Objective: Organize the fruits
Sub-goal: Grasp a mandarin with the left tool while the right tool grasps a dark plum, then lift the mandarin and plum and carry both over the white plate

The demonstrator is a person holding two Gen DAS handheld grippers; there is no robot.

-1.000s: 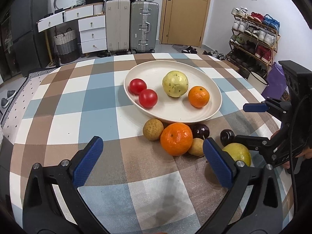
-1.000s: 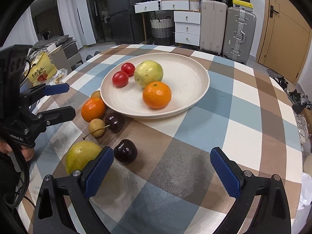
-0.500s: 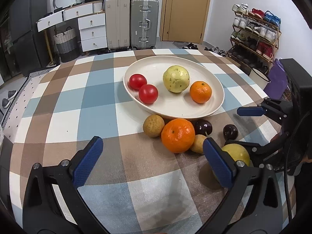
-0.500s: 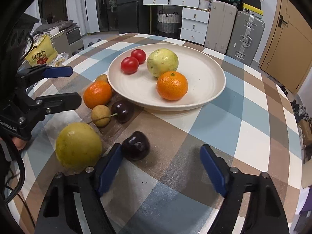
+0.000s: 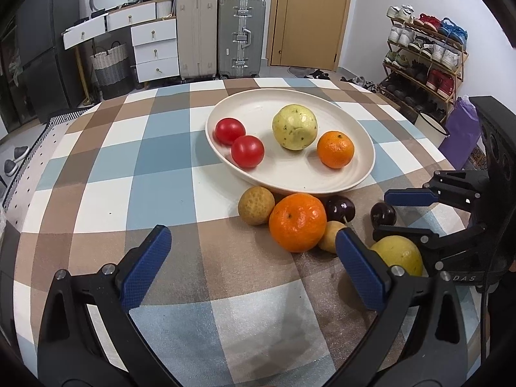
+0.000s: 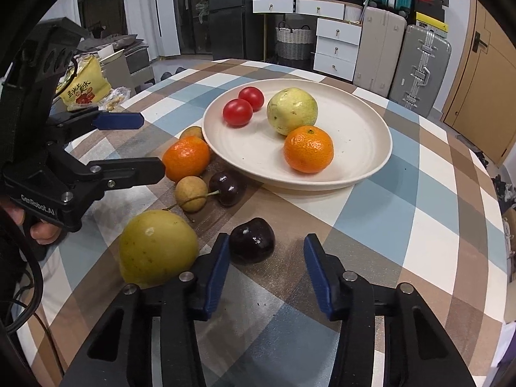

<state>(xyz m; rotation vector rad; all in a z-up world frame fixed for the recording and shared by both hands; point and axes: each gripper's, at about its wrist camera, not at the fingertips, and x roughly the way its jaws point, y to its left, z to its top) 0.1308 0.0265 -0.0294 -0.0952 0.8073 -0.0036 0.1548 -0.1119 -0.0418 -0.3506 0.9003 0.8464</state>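
Left tongs: we see them wide open and holding nothing, low over the checked tablecloth, near the loose fruit.
Plate: white, far of the loose fruit; we count two tomatoes at its left, a pale green fruit in the middle and a small orange at its right.
Loose fruit, left to right: a brown round fruit touching a big orange, a smaller brown fruit just beside that orange, a dark cherry by the plate's near rim, then a yellow fruit.
Second cherry: lying on the cloth, apart from the plate and just right of the yellow fruit.
Right tongs: open with nothing gripped; in the right wrist view we see the cherry between the tips, close to the left pad and clear of the right one.
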